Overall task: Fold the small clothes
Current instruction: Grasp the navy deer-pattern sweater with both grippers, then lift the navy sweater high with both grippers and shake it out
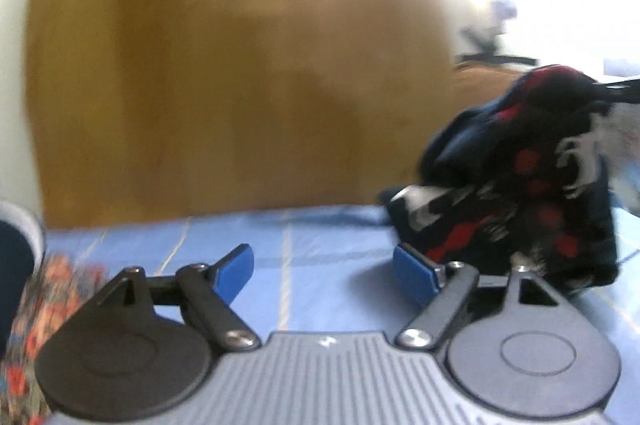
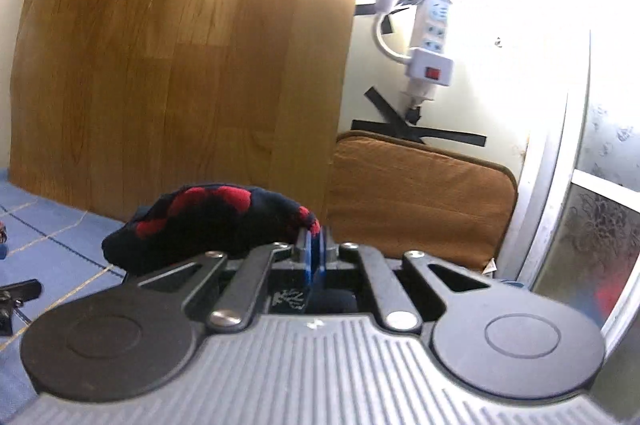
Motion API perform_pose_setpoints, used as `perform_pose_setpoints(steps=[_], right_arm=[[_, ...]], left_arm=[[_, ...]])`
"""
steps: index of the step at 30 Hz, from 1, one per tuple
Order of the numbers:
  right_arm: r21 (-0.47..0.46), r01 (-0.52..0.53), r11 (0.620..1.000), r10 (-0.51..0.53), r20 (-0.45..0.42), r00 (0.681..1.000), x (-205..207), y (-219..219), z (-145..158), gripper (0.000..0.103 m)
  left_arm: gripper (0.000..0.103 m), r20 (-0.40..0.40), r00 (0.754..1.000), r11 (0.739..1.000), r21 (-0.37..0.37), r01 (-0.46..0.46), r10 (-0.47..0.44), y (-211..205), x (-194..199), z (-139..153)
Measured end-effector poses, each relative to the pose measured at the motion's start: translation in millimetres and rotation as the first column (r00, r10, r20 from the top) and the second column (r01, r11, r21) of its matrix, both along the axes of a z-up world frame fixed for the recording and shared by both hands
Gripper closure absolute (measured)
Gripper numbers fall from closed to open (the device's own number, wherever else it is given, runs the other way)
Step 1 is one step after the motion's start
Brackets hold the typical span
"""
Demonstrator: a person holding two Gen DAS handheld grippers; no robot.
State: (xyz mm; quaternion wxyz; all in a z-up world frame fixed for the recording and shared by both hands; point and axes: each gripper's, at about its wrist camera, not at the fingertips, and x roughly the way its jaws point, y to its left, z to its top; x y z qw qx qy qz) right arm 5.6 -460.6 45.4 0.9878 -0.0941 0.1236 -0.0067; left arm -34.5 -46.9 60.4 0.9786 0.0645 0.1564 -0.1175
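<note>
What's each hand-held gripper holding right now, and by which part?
The right hand-held gripper is shut on the dark red-patterned garment, pinching its edge. The left hand-held gripper is open and holds nothing.

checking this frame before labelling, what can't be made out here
- Dark navy garment with red and white print: motion-blurred in the left wrist view, so its type is unclear.
- Same garment in the right wrist view: lower part hidden behind the right gripper.
- Red-and-blue patterned cloth: blurred, cut off at the left edge.
</note>
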Motion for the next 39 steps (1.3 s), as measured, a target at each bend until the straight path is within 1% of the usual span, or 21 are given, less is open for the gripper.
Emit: perform_pose_setpoints(steps=[1, 3, 5, 9, 12, 13, 14, 15, 16, 18, 21, 22, 24, 26, 27, 29, 30, 31, 32, 34, 39], right_arm=[[0.006, -0.003, 1.0, 0.003, 0.01, 1.0, -1.0, -1.3, 0.7, 0.097], [-0.001, -0.008, 1.0, 0.008, 0.041, 0.999, -12.3, 4.9, 3.4, 0.097], [-0.008, -0.021, 1.0, 0.022, 0.078, 0.997, -15.5, 3.8, 10.2, 0.097], [-0.033, -0.042, 0.999, 0.046, 0.131, 0.99, -29.9, 5.6, 20.2, 0.097], [-0.049, -0.052, 0.997, 0.059, 0.162, 0.985, -39.9, 5.0, 28.2, 0.097], [-0.06, -0.054, 0.997, 0.064, 0.175, 0.982, -43.9, 5.2, 32.3, 0.097], [-0.071, -0.056, 0.996, 0.069, 0.187, 0.98, -48.0, 5.2, 35.0, 0.097], [-0.087, -0.056, 0.995, 0.073, 0.207, 0.976, -52.8, 5.3, 40.1, 0.097], [-0.104, -0.053, 0.993, 0.076, 0.228, 0.971, -59.2, 6.2, 44.5, 0.097], [-0.13, -0.05, 0.99, 0.083, 0.267, 0.96, -70.2, 6.3, 54.5, 0.097], [-0.152, -0.055, 0.987, 0.102, 0.32, 0.942, -85.5, 5.8, 76.0, 0.097], [-0.163, -0.056, 0.985, 0.109, 0.339, 0.934, -90.5, 5.9, 83.9, 0.097], [-0.207, -0.039, 0.978, 0.118, 0.384, 0.916, -99.1, 7.5, 98.8, 0.097], [-0.24, -0.013, 0.971, 0.116, 0.422, 0.899, -104.0, 8.1, 113.8, 0.097], [-0.251, -0.001, 0.968, 0.114, 0.436, 0.893, -105.9, 8.0, 122.7, 0.097], [-0.271, 0.021, 0.962, 0.11, 0.458, 0.882, -109.7, 7.1, 139.7, 0.097], [-0.28, 0.032, 0.959, 0.107, 0.467, 0.878, -111.5, 6.9, 146.0, 0.097], [-0.288, 0.042, 0.957, 0.105, 0.474, 0.874, -113.2, 6.9, 152.0, 0.097], [-0.297, 0.051, 0.953, 0.103, 0.48, 0.871, -114.7, 7.0, 158.6, 0.097], [-0.313, 0.065, 0.948, 0.102, 0.491, 0.865, -115.7, 6.9, 169.3, 0.097], [-0.342, 0.093, 0.935, 0.097, 0.499, 0.861, -109.4, 10.3, 189.4, 0.097]], left_arm=[[0.023, 0.019, 0.999, 0.999, 0.022, 0.025, -0.025, -11.7, 1.6, 5.5], [0.022, 0.035, 0.998, 0.998, 0.03, 0.06, -0.062, -23.6, 8.2, 13.9], [0.02, 0.054, 0.993, 0.994, 0.016, 0.107, -0.107, -38.7, 15.0, 26.9], [0.019, 0.08, 0.986, 0.989, -0.002, 0.148, -0.148, -61.0, 34.3, 46.2], [0.023, 0.077, 0.977, 0.979, -0.012, 0.202, -0.2, -82.1, 47.7, 49.9], [0.042, 0.078, 0.972, 0.975, -0.005, 0.223, -0.222, -90.0, 50.5, 50.1], [0.077, 0.084, 0.97, 0.974, 0.009, 0.226, -0.226, -95.7, 48.6, 49.6], [0.093, 0.082, 0.972, 0.975, 0.023, 0.219, -0.221, -98.3, 52.4, 49.6], [0.1, 0.074, 0.974, 0.977, 0.014, 0.213, -0.213, -97.9, 59.8, 53.0], [0.1, 0.093, 0.976, 0.977, -0.059, 0.204, -0.198, -84.0, 62.2, 65.4], [0.1, 0.153, 0.975, 0.973, -0.138, 0.185, -0.163, -59.3, 66.8, 88.7], [0.097, 0.171, 0.973, 0.971, -0.152, 0.184, -0.157, -50.7, 65.7, 94.2], [0.094, 0.195, 0.969, 0.976, -0.129, 0.175, -0.148, -44.5, 62.0, 101.6], [0.081, 0.203, 0.967, 0.98, -0.091, 0.175, -0.153, -45.6, 60.3, 99.8], [0.076, 0.203, 0.963, 0.978, -0.077, 0.194, -0.175, -45.8, 54.9, 95.3], [0.055, 0.221, 0.949, 0.968, -0.054, 0.244, -0.226, -48.8, 30.4, 87.7], [0.049, 0.244, 0.938, 0.963, -0.049, 0.265, -0.245, -45.2, -2.1, 83.0], [0.039, 0.269, 0.925, 0.957, -0.042, 0.288, -0.267, -40.4, -22.3, 80.6], [0.028, 0.291, 0.911, 0.948, -0.031, 0.316, -0.294, -39.3, -32.9, 77.0], [0.01, 0.314, 0.882, 0.927, -0.018, 0.375, -0.351, -37.3, -52.3, 69.5], [0.003, 0.344, 0.815, 0.87, 0.005, 0.494, -0.465, -34.0, -109.5, 60.3]])
